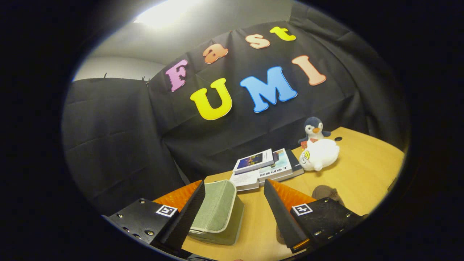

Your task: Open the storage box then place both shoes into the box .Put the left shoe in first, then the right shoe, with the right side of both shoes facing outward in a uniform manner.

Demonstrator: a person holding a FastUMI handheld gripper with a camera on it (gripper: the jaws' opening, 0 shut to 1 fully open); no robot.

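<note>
One green box (217, 212), two plush toys (319, 154), several books (262, 166) on my bench (362, 174); my claw (232, 210) gapes wide, empty, box beside its left finger.

Print on the books (266, 167) is too small to read.

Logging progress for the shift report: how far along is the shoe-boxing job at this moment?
Nothing looks done yet: the green fabric storage box sits closed on the wooden table. In hand: the tool hangs open, the box beside its left finger with nothing pressed on it. Left to do: open the box, then load both shoes.
</note>
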